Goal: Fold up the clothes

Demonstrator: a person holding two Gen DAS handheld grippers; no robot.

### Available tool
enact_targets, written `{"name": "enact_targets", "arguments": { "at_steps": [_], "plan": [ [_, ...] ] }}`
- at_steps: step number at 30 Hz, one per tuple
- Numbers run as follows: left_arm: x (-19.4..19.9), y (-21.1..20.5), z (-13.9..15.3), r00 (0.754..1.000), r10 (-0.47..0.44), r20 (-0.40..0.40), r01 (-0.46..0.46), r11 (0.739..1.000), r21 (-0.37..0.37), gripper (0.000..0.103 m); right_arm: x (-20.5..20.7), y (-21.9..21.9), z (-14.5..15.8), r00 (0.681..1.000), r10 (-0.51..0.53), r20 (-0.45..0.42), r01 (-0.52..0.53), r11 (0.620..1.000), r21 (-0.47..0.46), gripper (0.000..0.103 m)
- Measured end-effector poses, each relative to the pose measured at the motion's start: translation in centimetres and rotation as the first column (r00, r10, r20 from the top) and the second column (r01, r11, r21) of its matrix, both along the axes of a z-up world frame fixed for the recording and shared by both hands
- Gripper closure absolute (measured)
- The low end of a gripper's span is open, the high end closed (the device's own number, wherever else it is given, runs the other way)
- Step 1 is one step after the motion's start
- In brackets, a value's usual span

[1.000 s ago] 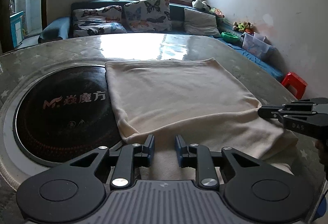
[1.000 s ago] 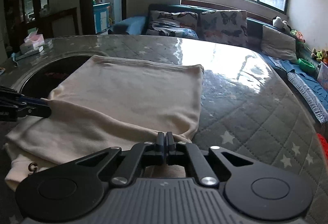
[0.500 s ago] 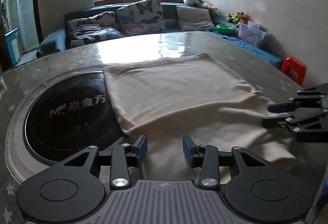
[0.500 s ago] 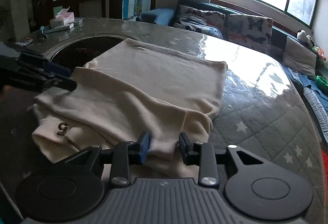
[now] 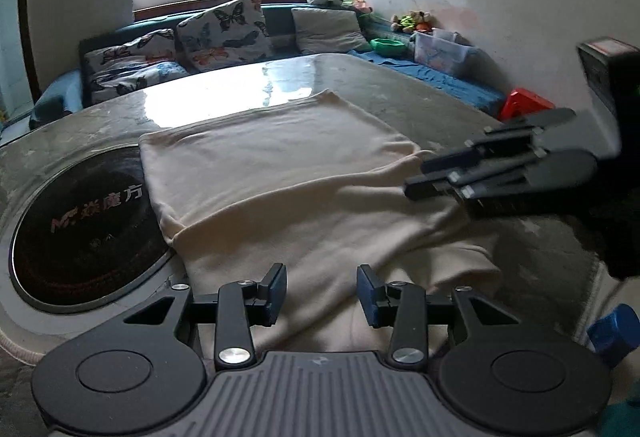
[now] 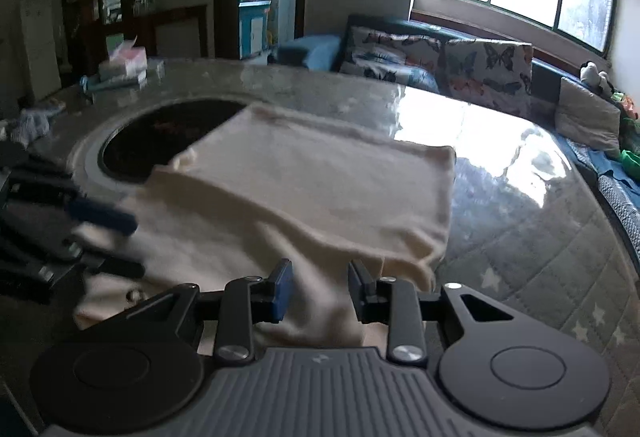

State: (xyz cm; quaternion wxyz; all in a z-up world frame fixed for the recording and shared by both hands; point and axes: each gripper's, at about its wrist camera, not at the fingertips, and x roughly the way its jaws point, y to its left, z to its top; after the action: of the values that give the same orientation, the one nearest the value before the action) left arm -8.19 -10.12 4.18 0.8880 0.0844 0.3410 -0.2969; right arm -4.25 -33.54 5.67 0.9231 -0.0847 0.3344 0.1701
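On table (image 5: 420,93): folded garment (image 5: 280,173) lengthwise away; left gripper (image 5: 322,291), right gripper (image 6: 319,291) apart, empty.

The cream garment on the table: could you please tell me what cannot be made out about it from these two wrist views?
- Near hem of the cream garment: in both views hidden behind the camera's own gripper body.
- Small dark mark on the fabric: right wrist view, blurred and too small to read.
- Cloth edge by the left gripper: right wrist view, motion blur hides whether the fingers touch it.
- Type of garment: folded, no sleeves or collar visible.
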Motion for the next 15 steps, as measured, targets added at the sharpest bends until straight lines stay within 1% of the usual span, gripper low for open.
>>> {"name": "enact_targets", "arguments": {
  "at_steps": [1,2,4,7,10,12,15],
  "plan": [
    [-0.4,0.2,0.1,1.000,-0.010,0.001,0.010,1.000,0.004,0.060,0.2,0.0,0.2,1.000,-0.003,0.004,0.003,1.000,0.006,0.075],
    [-0.8,0.4,0.2,1.000,-0.019,0.001,0.019,1.000,0.007,0.059,0.6,0.1,0.2,1.000,0.003,0.000,-0.003,1.000,0.014,0.080],
    [-1.9,0.8,0.3,0.999,-0.036,0.007,0.036,0.999,0.027,0.058,1.2,0.8,-0.1,0.999,0.028,-0.017,-0.028,1.000,0.015,0.086],
    [-3.4,1.3,0.2,0.998,-0.064,0.029,0.061,0.995,0.074,0.057,1.7,1.0,-0.4,1.000,0.012,0.021,-0.011,1.000,-0.024,0.086],
    [-4.5,1.4,0.0,0.994,-0.100,0.039,0.096,0.990,0.105,0.057,2.5,0.9,-1.1,1.000,0.006,0.000,-0.006,0.999,-0.050,0.087],
    [-4.8,1.2,-0.4,0.993,-0.111,0.037,0.106,0.987,0.119,0.057,2.4,1.0,-1.2,1.000,-0.007,0.022,0.009,0.996,-0.087,0.087],
    [-5.0,0.5,-1.0,0.989,-0.133,0.064,0.122,0.981,0.151,0.057,1.8,0.6,-0.5,0.999,-0.022,0.043,0.025,0.997,-0.073,0.086]
  ]
}}
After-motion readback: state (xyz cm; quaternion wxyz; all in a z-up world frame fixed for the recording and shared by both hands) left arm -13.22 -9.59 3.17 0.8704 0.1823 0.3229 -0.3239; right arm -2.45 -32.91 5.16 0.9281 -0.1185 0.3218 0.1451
